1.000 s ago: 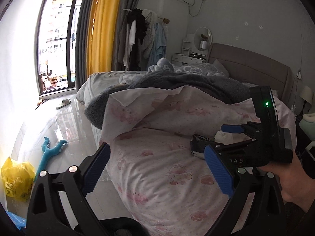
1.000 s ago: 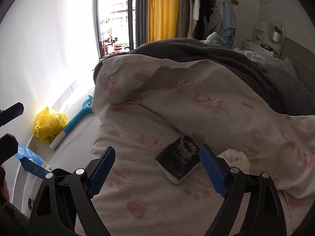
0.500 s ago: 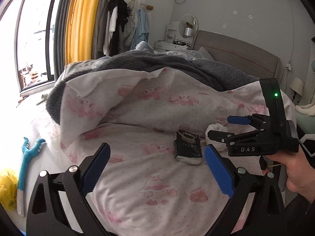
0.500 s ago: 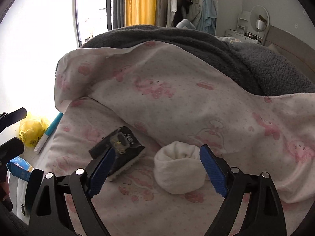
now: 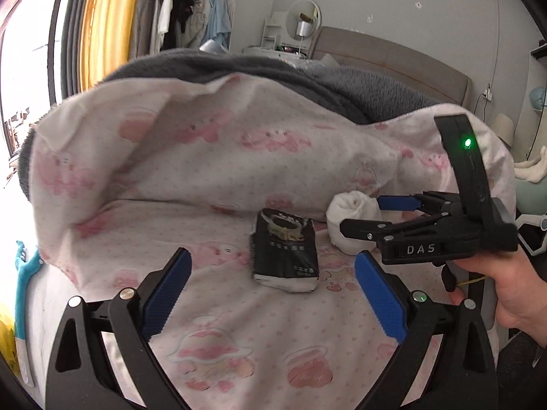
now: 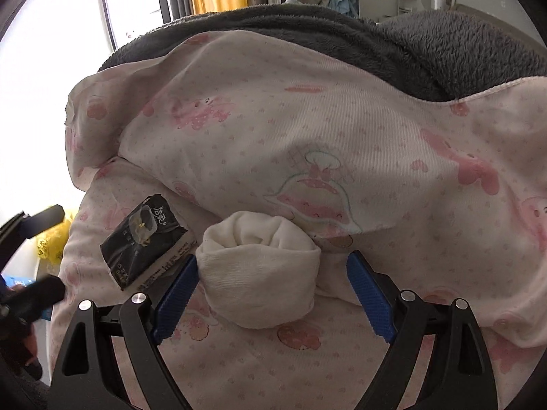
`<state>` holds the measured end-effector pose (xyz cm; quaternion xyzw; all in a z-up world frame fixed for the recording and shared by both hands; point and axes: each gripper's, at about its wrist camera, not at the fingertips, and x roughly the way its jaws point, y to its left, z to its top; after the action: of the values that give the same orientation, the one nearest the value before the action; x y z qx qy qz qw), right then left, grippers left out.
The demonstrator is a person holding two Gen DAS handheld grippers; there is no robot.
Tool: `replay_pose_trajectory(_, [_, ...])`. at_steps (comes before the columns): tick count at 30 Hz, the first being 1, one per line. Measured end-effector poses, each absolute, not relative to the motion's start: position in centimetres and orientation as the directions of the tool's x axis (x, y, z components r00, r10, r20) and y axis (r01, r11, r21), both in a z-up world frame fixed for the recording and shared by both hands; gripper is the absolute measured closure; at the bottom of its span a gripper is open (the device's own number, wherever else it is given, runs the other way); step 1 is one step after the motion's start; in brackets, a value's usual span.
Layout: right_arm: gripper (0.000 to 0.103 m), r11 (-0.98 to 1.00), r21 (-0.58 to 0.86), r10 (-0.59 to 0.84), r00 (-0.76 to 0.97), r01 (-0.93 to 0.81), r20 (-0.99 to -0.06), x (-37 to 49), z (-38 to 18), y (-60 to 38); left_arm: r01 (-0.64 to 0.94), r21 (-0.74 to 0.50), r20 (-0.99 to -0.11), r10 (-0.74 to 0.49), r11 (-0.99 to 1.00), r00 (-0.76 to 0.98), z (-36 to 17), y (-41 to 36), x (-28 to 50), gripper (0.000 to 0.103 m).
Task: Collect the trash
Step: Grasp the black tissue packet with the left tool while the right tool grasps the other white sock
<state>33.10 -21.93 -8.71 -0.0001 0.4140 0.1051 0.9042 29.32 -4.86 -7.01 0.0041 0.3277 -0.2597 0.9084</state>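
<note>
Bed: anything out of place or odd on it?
Yes. A black tissue pack lies askew on the pink sheet, its wrapper torn open, and a white sock roll sits beside it under the folded-back duvet. Neither belongs on a bed.

A bed (image 5: 259, 348) with a pink cartoon-print sheet fills the middle of both frames. A black tissue pack (image 5: 285, 256) and a rolled white sock (image 6: 259, 270) lie on it at centre, below a folded-back quilt (image 6: 307, 130).
</note>
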Motion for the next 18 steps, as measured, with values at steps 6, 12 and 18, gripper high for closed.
replay_pose_trajectory(6, [0.033, 0.96, 0.066, 0.223, 0.604, -0.271, -0.766, 33.4, -9.5, -21.2, 0.476, -0.16, -0.634, -0.46, 0.865, 0.622, -8.3, -6.3, 30.0, 0.006])
replay_pose_trajectory(12, [0.043, 0.946, 0.089, 0.263, 0.578, -0.311, -0.773, 33.3, -9.5, -21.5, 0.466, -0.136, -0.656, -0.432, 0.874, 0.619, -8.9, -7.6, 30.7, 0.014])
replay_pose_trajectory(18, [0.045, 0.94, 0.111, 0.291, 0.591, -0.322, -0.752, 32.4, -8.2, -22.8, 0.455, -0.115, -0.69, -0.401, 0.883, 0.603, -9.5, -8.6, 31.5, 0.025])
